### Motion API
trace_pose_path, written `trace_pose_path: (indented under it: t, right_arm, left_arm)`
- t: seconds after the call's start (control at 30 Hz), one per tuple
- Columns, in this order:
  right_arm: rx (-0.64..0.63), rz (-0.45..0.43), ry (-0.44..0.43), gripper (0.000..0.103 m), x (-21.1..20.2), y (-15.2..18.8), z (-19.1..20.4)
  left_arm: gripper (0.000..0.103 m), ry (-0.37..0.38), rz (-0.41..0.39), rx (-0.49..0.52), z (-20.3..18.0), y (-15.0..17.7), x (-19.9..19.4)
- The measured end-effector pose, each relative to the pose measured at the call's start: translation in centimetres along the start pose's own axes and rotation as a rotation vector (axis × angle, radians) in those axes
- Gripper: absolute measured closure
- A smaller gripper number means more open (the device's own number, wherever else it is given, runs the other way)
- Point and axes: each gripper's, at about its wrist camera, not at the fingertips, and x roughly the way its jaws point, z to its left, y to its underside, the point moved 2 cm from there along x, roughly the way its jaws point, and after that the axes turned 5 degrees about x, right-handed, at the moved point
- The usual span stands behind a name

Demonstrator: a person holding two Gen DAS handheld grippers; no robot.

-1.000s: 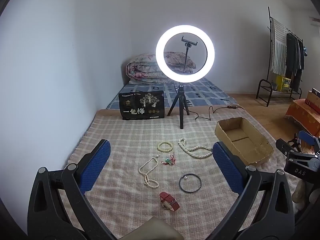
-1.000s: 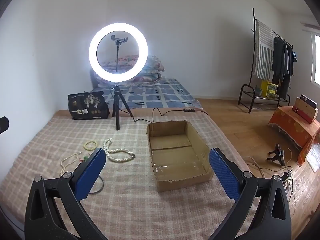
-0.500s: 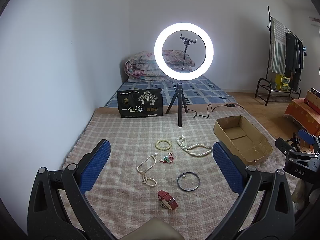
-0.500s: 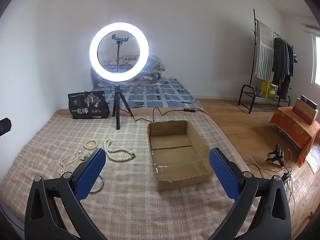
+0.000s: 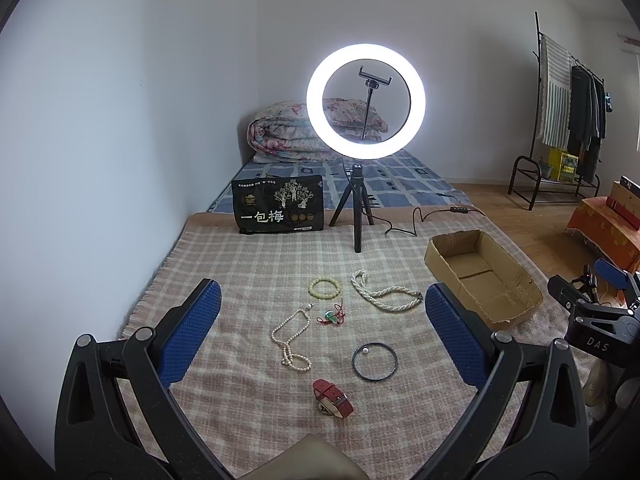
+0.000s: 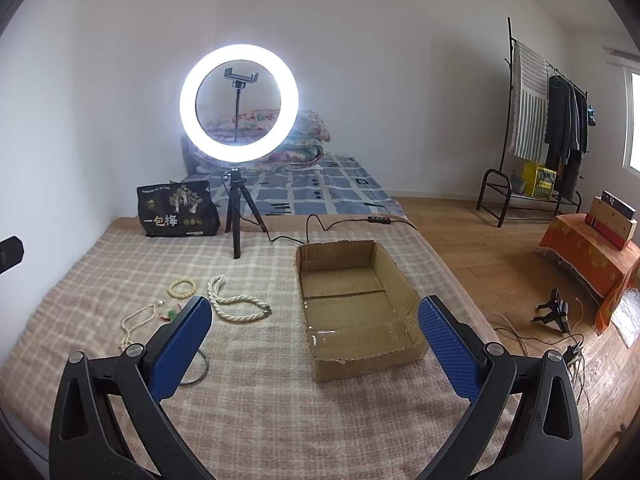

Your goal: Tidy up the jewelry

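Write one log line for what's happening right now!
left hand-held gripper: open, empty | right hand-held gripper: open, empty | jewelry: on blanket | cardboard box: empty

The walls (image 6: pixel 400 80) are white. A bright ring light (image 6: pixel 239 103) stands on a checked blanket (image 6: pixel 260 400). Behind it lies a rolled quilt (image 5: pixel 280 136). The floor (image 6: pixel 480 248) is wood. Clothes hang on a rack (image 6: pixel 552 128) near a window (image 6: pixel 634 120).

Black hoop (image 6: pixel 200 364) half hidden behind right gripper's left finger (image 6: pixel 180 346). Small print on black bag (image 5: pixel 278 210) unreadable. Green charm (image 5: pixel 331 315) too small to identify.
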Motion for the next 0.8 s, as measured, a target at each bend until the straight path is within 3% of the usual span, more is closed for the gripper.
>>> trace_pose_path:
  t: [0.8]
  right_arm:
    - [-0.004, -0.004, -0.003, 0.001, -0.05, 0.00, 0.28]
  left_arm:
    - [0.000, 0.001, 0.003, -0.002, 0.00, -0.09, 0.02]
